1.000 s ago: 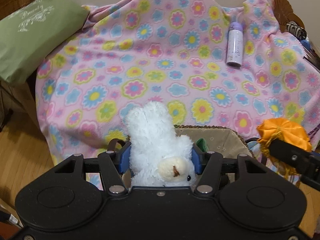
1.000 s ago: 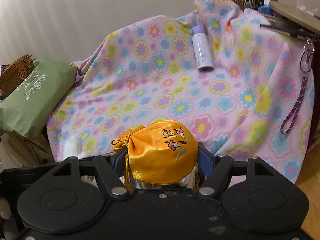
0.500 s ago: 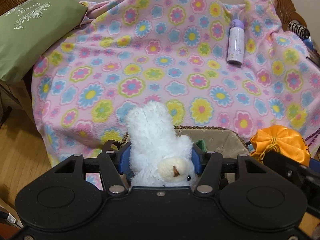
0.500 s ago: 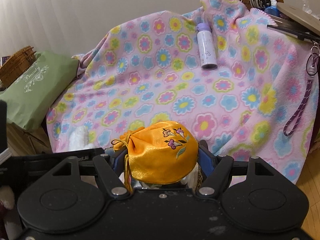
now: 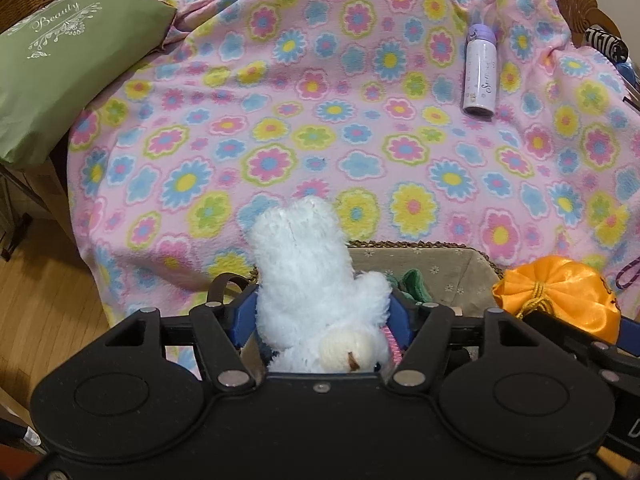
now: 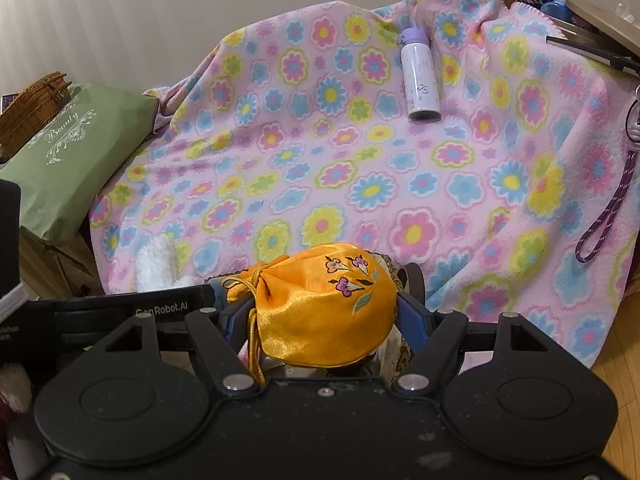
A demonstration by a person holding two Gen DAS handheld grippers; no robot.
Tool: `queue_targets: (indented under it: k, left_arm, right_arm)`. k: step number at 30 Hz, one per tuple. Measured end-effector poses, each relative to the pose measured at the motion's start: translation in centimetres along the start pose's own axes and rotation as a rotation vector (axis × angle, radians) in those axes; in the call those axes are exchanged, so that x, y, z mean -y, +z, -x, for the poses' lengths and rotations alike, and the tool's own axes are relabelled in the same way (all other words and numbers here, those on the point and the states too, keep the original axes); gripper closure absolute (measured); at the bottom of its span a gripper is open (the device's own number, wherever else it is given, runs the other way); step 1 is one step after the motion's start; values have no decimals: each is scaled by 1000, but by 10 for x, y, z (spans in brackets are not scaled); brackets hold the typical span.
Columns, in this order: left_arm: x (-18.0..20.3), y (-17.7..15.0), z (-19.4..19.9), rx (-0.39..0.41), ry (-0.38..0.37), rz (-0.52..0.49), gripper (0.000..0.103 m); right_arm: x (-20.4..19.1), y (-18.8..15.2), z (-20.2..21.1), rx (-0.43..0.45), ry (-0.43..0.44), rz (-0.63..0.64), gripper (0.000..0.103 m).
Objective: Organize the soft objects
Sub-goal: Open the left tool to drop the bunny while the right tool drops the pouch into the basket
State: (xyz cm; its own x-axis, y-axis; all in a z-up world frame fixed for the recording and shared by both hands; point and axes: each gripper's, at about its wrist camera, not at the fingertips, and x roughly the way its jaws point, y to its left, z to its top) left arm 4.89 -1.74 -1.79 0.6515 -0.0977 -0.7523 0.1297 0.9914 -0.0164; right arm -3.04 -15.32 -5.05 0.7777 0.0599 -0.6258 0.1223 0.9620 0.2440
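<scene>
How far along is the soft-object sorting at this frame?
Done: a green soft item already lies in the lined basket. In hand: left gripper clamps the white plush; right gripper clamps the orange pouch. Left: releasing both; nothing yet released.

The plush toy [image 5: 316,280] is fluffy white pile, rough and matt. The pouch [image 6: 324,312] is glossy orange satin with a twisted cord. Behind the pouch, the blanket [image 6: 360,168] is soft matt fleece. On the blanket, the bottle [image 6: 419,76] looks smooth and hard. Left of the blanket, the pillow [image 5: 60,72] is smooth matt green cloth. The basket [image 5: 440,268] has a woven rim and cloth lining.
</scene>
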Motion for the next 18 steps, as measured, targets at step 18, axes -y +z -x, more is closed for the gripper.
queue_targets:
  k: [18]
  left_arm:
    - [-1, 0, 3, 11, 3, 1, 22]
  right_arm:
    - [2, -1, 5, 28, -5, 1, 27]
